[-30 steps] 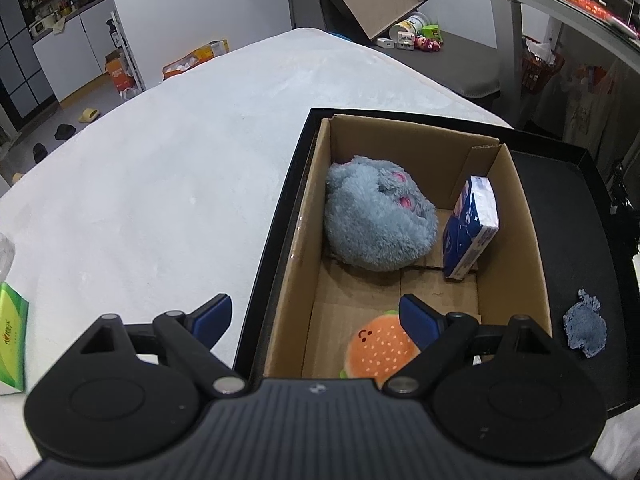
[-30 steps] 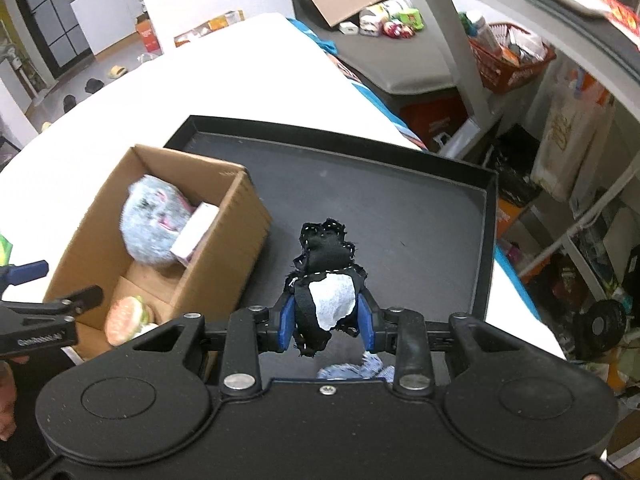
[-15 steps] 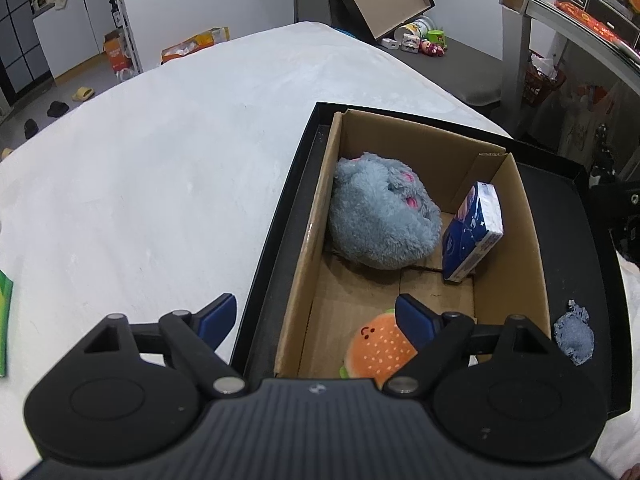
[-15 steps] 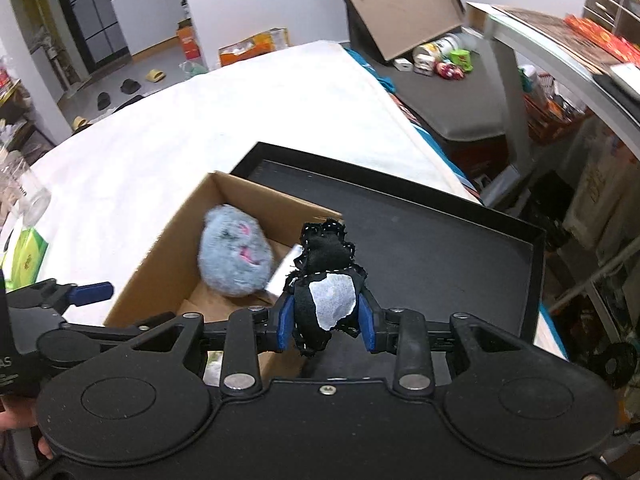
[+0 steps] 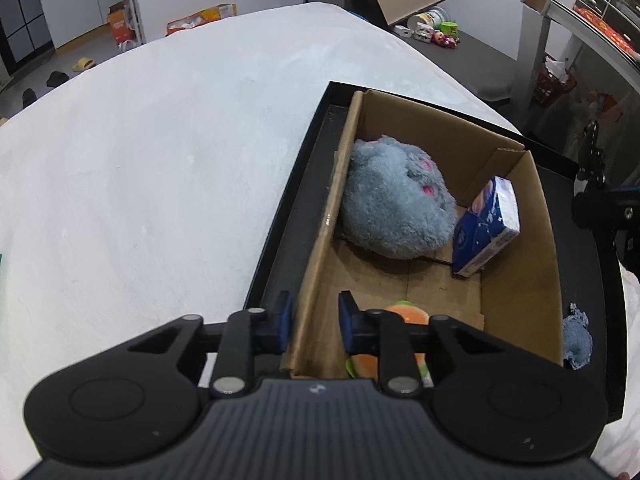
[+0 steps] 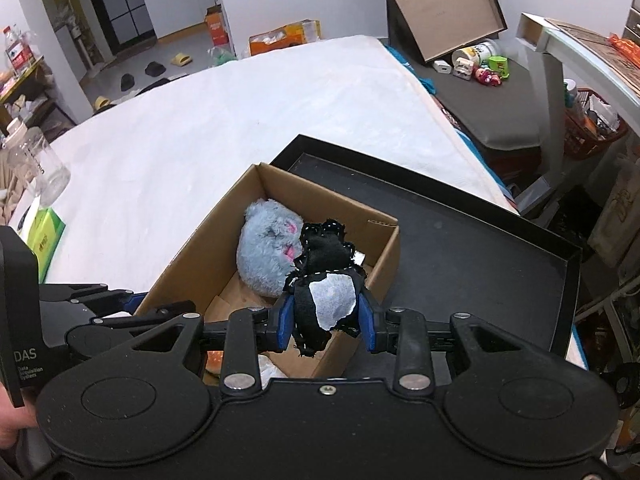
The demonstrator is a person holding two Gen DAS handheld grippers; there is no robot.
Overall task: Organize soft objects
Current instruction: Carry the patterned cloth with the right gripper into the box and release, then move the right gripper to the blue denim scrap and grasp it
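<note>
L claw (image 5: 314, 316): was wide open a sec ago, straddling the near-left wall of the cardboard box (image 5: 516, 280). Jaws are closing now, wall is between the pads, and they look about seated on it. Judging that as bracing the box for the drop.

Box contents, L to R from that claw:
- burger plush (image 5: 404, 312): just past my R pad, near end.
- grey plush (image 5: 396, 200): ahead, far end, against the L wall.
- tissue pack (image 5: 488, 228): ahead-right, leaning on the R wall.

Floor between burger and grey plush is bare, so that's the free slot.

R claw (image 6: 324, 316): clenched on the black-and-white soft toy (image 6: 324, 256). A sec ago it was over the black tray (image 6: 460, 240); now it's above the box, with the toy hanging over the near-R part. Drop not done yet.

Edges: box R wall sits right under the R claw, so go further in before release or the toy lands on the rim. The tray to the right of the R claw is open, fine for retreat. One blue-grey scrap (image 5: 578, 340) is on the tray outside the box, likely next.
</note>
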